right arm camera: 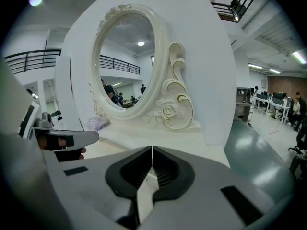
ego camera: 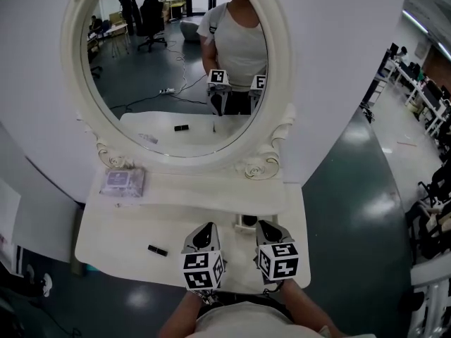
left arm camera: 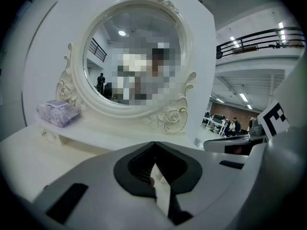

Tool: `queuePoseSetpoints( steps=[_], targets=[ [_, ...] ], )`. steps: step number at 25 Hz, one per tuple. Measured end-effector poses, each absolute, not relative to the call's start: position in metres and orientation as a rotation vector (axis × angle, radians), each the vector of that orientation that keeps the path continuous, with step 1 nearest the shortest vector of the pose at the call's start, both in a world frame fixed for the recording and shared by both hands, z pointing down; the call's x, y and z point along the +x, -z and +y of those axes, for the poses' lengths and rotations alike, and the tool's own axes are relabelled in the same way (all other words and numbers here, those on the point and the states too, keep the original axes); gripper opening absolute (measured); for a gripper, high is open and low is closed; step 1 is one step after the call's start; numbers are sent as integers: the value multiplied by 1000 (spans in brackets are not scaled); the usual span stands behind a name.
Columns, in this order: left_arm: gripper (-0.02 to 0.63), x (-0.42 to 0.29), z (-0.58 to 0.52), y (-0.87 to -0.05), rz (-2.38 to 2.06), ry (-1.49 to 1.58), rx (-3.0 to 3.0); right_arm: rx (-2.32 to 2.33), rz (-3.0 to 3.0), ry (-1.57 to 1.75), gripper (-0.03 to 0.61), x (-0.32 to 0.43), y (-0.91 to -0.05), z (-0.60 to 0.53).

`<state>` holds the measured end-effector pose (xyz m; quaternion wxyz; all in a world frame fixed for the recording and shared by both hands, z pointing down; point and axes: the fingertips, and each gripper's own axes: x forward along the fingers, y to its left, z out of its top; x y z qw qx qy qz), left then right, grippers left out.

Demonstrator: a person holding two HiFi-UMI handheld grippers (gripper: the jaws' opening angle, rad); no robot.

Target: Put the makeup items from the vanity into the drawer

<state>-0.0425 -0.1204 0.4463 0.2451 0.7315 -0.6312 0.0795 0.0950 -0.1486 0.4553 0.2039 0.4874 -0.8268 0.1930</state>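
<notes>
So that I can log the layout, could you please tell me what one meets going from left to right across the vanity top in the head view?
purple packet → small black item → left tongs → right tongs

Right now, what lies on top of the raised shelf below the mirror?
Only a pale purple packet, at the left end of the shelf. Whatever might lie beneath the packet is covered.
</notes>
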Motion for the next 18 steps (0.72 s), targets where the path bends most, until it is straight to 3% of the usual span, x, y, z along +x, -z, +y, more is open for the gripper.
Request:
queuePoseSetpoints(
  steps=[18],
  targets=[
    [5,-34,-122,-453,-1690,-208,1980,1382,-2289,-571,21,108,-458,-149]
  ],
)
